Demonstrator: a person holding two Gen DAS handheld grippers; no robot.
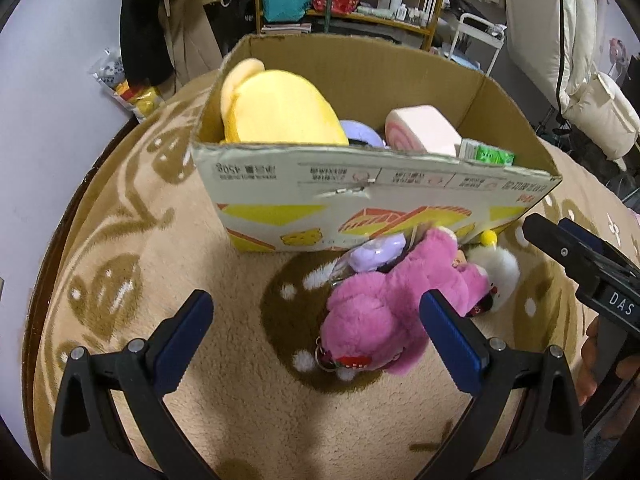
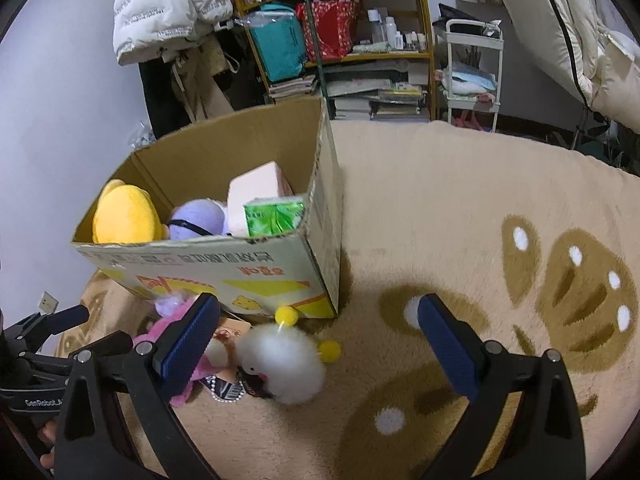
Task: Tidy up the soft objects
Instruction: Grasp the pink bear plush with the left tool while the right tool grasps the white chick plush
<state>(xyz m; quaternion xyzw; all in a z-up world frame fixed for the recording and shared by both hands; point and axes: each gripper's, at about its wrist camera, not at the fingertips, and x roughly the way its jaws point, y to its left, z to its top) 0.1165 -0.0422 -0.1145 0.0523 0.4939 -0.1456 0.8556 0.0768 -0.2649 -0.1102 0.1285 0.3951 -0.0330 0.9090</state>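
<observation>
An open cardboard box [image 1: 372,196] stands on a beige fleecy blanket [image 1: 224,392] patterned with brown shapes and white dots, and everything else is placed here in relation to that box. Inside it, at the left end, a big yellow plush toy [image 1: 276,114] rises above the rim; next to it sits a round lilac plush [image 1: 360,132], then a pink and white plush shaped like a cake roll [image 1: 424,128], and at the right end a green pack of tissues [image 1: 486,155]. Outside the box, on the blanket against its printed front wall, a small heap of soft toys lies: a pink plush bear [image 1: 384,308] lying nearest the camera, a small lilac toy [image 1: 376,252] touching the box wall behind it, and a white fluffy pompom toy [image 2: 286,364] with yellow balls just to the right of the bear. The left gripper [image 1: 316,334] is spread wide in front of the box, holding nothing, with its right blue pad [image 1: 452,340] overlapping the bear in this view. The right gripper [image 2: 320,332] is also spread wide and empty, low over the blanket near the box's right front corner, with the white pompom toy between its fingers. Behind the box are a cluttered shelf [image 2: 360,32] and hanging coats [image 2: 168,8].
</observation>
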